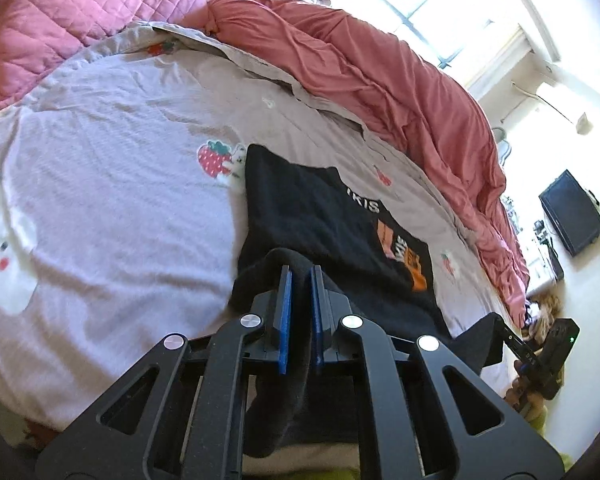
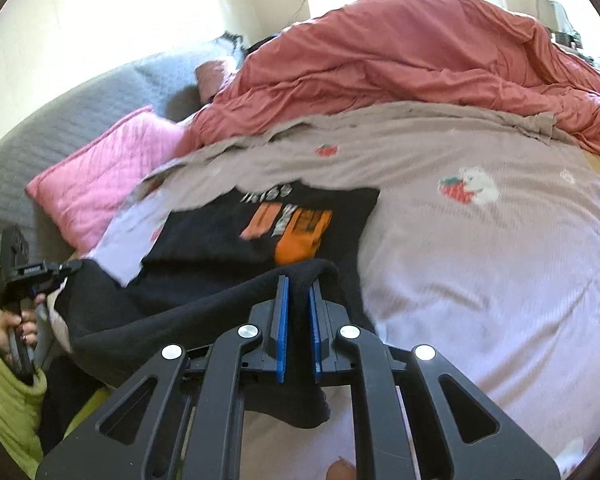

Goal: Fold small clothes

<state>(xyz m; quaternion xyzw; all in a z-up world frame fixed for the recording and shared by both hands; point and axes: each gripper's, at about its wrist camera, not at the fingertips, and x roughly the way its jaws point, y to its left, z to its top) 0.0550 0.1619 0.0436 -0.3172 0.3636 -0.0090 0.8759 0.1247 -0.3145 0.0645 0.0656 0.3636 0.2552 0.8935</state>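
Black T-shirt (image 1: 332,224) lies on the strawberry-print sheet (image 1: 112,184), its near hem raised off the bed. Left gripper (image 1: 300,276) and right gripper (image 2: 299,284) each clamp 1 hem corner. To fold well, I judge both should carry the hem level toward the collar, keeping it taut, beside the red duvet (image 1: 400,92).
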